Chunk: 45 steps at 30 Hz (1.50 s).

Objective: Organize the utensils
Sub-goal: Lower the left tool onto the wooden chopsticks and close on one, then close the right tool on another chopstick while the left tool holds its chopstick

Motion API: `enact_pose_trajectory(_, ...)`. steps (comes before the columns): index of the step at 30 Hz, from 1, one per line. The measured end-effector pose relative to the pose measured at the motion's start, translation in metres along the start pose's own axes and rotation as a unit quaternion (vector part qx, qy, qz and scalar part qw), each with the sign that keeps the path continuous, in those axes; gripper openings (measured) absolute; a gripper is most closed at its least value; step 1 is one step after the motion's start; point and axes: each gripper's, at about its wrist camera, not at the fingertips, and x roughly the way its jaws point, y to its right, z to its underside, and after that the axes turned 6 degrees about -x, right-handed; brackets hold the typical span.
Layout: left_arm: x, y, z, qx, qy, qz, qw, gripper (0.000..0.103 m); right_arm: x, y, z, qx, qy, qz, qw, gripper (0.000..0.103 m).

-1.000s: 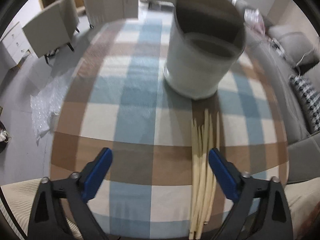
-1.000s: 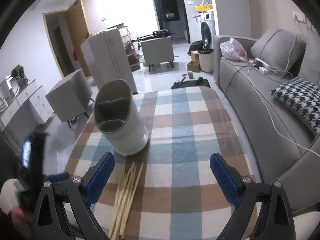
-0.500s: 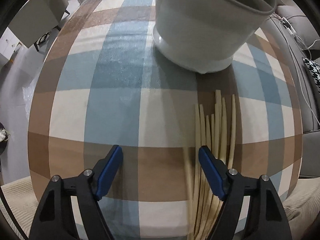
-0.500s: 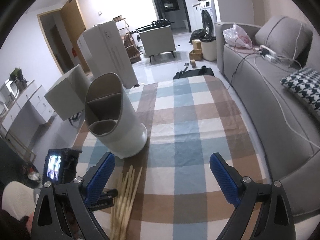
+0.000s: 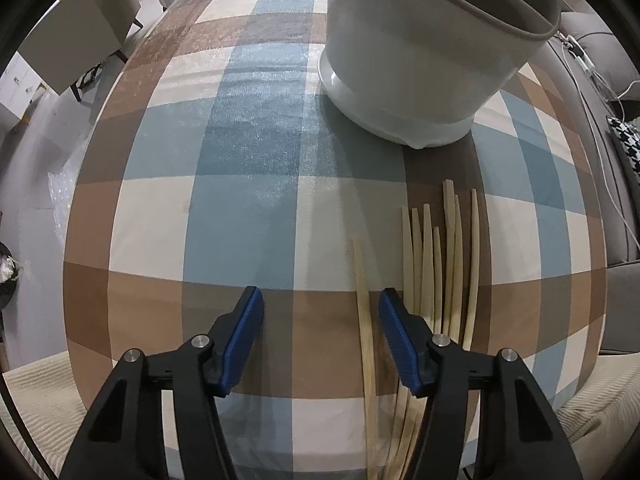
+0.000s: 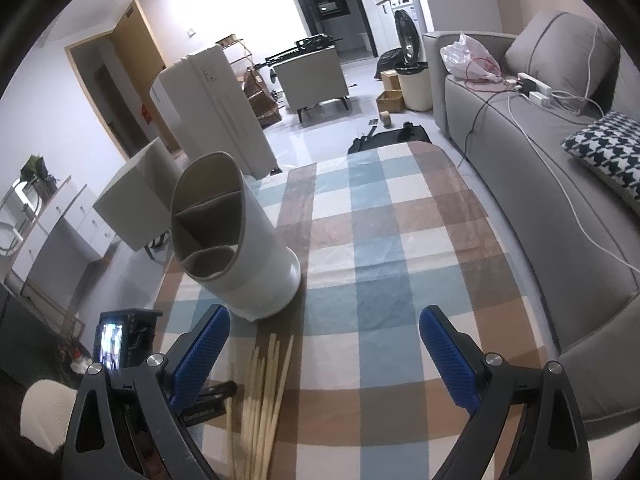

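Several pale wooden chopsticks lie side by side on the checked tablecloth; they also show in the right wrist view. One chopstick lies apart on the left, between the jaws of my left gripper, just inside the right jaw. That gripper is low over the cloth, partly open, holding nothing. A white utensil holder with grey inner compartments stands beyond the chopsticks; it also shows in the right wrist view. My right gripper is wide open and empty, above the table.
A grey sofa with a houndstooth cushion runs along the table's right side. A white cabinet and a beige chair stand beyond the table's far left. The left hand-held unit sits at the right view's lower left.
My left gripper has come down towards the chopsticks and narrowed its jaws. One chopstick now lies apart from the bunch, between the jaws. The right gripper has risen slightly and stays wide open.
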Motion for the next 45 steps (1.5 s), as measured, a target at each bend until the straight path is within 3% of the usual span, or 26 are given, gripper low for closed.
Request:
enact_pose_trajectory(4, -0.006, 0.015, 0.002, 0.019, 0.011, -0.016, 0.9996, 0.036, -0.004, 0.000, 0.001, -0.004, 0.003, -0.005, 1.000, 0.096)
enact_pose_trajectory(6, -0.012, 0.020, 0.005, 0.027, 0.015, -0.010, 0.9995, 0.014, -0.004, 0.000, 0.001, -0.006, -0.001, -0.006, 1.000, 0.096)
enact_pose_trajectory(8, -0.013, 0.029, 0.008, 0.036, 0.017, -0.004, 0.9992, 0.003, 0.000, 0.001, 0.003, -0.002, -0.012, -0.011, 1.000, 0.096)
enact_pose_trajectory(11, -0.014, 0.032, 0.012, 0.031, 0.018, 0.008, 0.9993, 0.001, 0.008, 0.002, 0.007, 0.005, -0.040, -0.020, 0.999, 0.096)
enact_pose_trajectory(14, -0.017, 0.019, 0.013, -0.001, 0.013, 0.039, 0.9991, 0.001, 0.024, 0.002, 0.014, 0.012, -0.082, -0.033, 0.996, 0.089)
enact_pose_trajectory(20, -0.053, 0.002, 0.008, -0.039, 0.049, 0.101, 0.9929, 0.000, 0.063, -0.002, 0.028, 0.046, -0.179, -0.081, 0.980, 0.045)
enact_pose_trajectory(23, -0.066, -0.016, -0.004, -0.049, 0.068, 0.133, 0.9876, 0.000, 0.079, -0.015, 0.032, 0.039, -0.209, -0.097, 0.972, 0.031)
enact_pose_trajectory(30, -0.083, -0.051, -0.018, -0.074, 0.085, 0.172, 0.9786, 0.000, 0.116, -0.053, 0.030, 0.007, -0.251, -0.102, 0.962, 0.027)
enact_pose_trajectory(36, -0.053, -0.075, -0.038, -0.098, 0.079, 0.182, 0.9751, 0.000, 0.141, -0.082, 0.025, -0.019, -0.273, -0.084, 0.958, 0.027)
enact_pose_trajectory(42, -0.053, -0.087, -0.044, -0.113, 0.078, 0.194, 0.9713, 0.000, 0.166, -0.095, 0.031, -0.038, -0.298, -0.025, 0.953, 0.028)
enact_pose_trajectory(45, -0.055, -0.090, -0.046, -0.116, 0.076, 0.202, 0.9694, 0.000, 0.171, -0.102, 0.036, -0.063, -0.301, -0.006, 0.952, 0.023)
